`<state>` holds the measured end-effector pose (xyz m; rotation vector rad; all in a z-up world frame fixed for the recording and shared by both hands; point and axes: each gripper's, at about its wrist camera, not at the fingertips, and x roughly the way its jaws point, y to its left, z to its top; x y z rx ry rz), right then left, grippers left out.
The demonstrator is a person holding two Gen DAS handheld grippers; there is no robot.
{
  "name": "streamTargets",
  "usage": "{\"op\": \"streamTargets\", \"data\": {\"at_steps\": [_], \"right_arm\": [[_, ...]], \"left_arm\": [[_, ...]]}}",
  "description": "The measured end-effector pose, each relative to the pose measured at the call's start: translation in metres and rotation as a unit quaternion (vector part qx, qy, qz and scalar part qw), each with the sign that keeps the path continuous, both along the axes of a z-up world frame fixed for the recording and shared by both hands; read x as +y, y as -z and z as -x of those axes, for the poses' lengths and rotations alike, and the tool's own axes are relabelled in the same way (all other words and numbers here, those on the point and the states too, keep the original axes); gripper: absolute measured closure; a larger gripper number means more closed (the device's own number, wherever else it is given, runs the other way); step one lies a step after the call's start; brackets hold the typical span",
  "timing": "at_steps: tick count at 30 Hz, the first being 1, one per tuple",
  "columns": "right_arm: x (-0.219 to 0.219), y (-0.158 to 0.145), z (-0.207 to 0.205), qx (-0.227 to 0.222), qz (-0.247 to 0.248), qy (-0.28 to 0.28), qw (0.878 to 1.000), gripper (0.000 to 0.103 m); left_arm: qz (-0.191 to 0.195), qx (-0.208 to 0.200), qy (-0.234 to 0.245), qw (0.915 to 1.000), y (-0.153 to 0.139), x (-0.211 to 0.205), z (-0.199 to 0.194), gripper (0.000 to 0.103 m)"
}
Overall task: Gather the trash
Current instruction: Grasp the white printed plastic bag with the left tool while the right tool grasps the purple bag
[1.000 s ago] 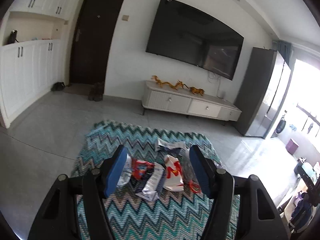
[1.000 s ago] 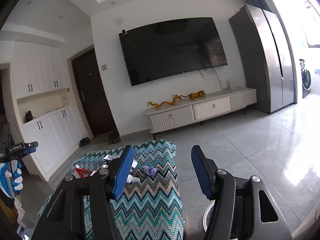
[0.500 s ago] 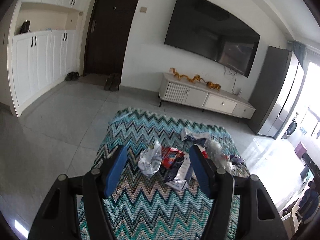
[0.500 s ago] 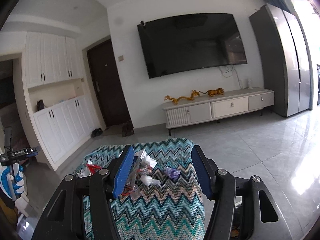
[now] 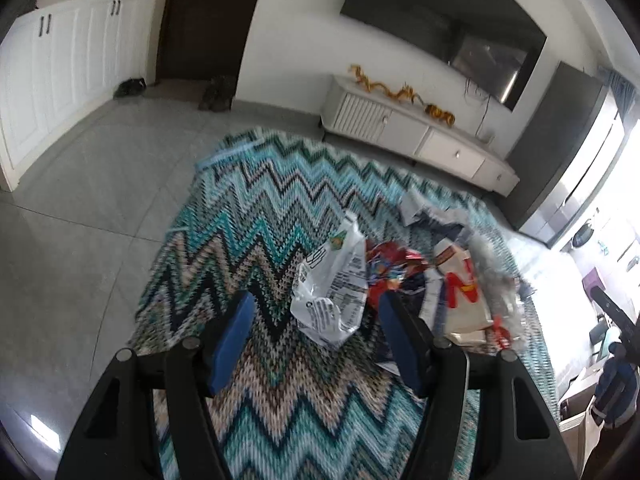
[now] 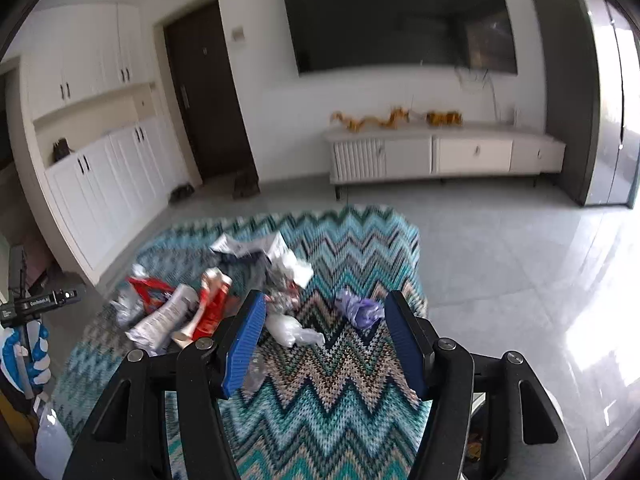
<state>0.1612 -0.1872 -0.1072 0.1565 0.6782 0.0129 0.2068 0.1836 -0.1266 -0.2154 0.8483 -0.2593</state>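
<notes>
Several pieces of trash lie on a zigzag-patterned cloth over a table. In the left wrist view my open, empty left gripper hangs just above a clear printed wrapper, with a red wrapper and a white-and-red carton to its right. In the right wrist view my open, empty right gripper is above a crumpled clear plastic piece and a purple wad. The red wrapper and a red-and-white carton lie to the left.
A white TV console stands against the far wall under a wall-mounted TV. White cabinets line the left wall. A grey fridge stands at the right. Grey tile floor surrounds the table.
Both grippers have tilted down and moved closer to the trash on the cloth. The trash now looks larger and sits between the fingers in each view. Both stay open.
</notes>
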Motion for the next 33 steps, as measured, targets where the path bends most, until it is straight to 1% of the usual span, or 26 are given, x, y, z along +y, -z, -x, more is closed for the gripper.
{"op": "streamTargets", "data": {"at_steps": [5, 8, 10, 11, 14, 15, 16, 17, 18, 20, 22, 24, 27, 33], "right_arm": [[-0.001, 0.035, -0.046, 0.041, 0.011, -0.004, 0.999, 0.042], [-0.003, 0.054, -0.070, 0.060, 0.014, -0.014, 0.998, 0.042], [-0.007, 0.065, -0.081, 0.074, 0.016, -0.015, 0.997, 0.042], [-0.008, 0.071, -0.087, 0.080, 0.017, -0.015, 0.997, 0.042], [-0.013, 0.085, -0.098, 0.094, 0.021, -0.017, 0.995, 0.042], [-0.015, 0.088, -0.101, 0.097, 0.023, -0.017, 0.995, 0.042], [-0.016, 0.091, -0.102, 0.099, 0.023, -0.019, 0.995, 0.042], [-0.017, 0.095, -0.103, 0.102, 0.023, -0.023, 0.994, 0.042], [-0.017, 0.096, -0.104, 0.104, 0.023, -0.024, 0.994, 0.042], [-0.017, 0.101, -0.106, 0.109, 0.028, -0.026, 0.993, 0.047], [-0.016, 0.105, -0.105, 0.116, 0.029, -0.029, 0.992, 0.058], [-0.015, 0.107, -0.103, 0.117, 0.027, -0.032, 0.992, 0.067], [-0.014, 0.099, -0.094, 0.104, 0.021, -0.031, 0.994, 0.068], [-0.010, 0.073, -0.060, 0.069, 0.009, -0.033, 0.997, 0.069]], "left_arm": [[-0.013, 0.023, 0.031, 0.9992, 0.027, -0.017, -0.032, 0.040], [-0.023, 0.029, 0.049, 0.9981, 0.037, -0.026, -0.041, 0.041], [-0.026, 0.034, 0.059, 0.9973, 0.045, -0.030, -0.045, 0.045], [-0.025, 0.037, 0.064, 0.9969, 0.048, -0.032, -0.047, 0.049], [-0.028, 0.038, 0.067, 0.9966, 0.055, -0.034, -0.049, 0.052], [-0.029, 0.037, 0.067, 0.9966, 0.057, -0.033, -0.049, 0.056], [-0.031, 0.038, 0.066, 0.9966, 0.059, -0.033, -0.050, 0.059], [-0.031, 0.039, 0.064, 0.9967, 0.060, -0.032, -0.051, 0.065], [-0.030, 0.041, 0.061, 0.9968, 0.061, -0.031, -0.052, 0.067], [-0.023, 0.041, 0.055, 0.9974, 0.061, -0.029, -0.053, 0.070], [-0.022, 0.037, 0.048, 0.9979, 0.059, -0.027, -0.050, 0.072], [-0.017, 0.032, 0.039, 0.9986, 0.055, -0.025, -0.045, 0.073], [-0.010, 0.023, 0.026, 0.9993, 0.045, -0.020, -0.036, 0.074], [-0.003, -0.001, -0.002, 1.0000, 0.015, -0.008, -0.007, 0.076]]}}
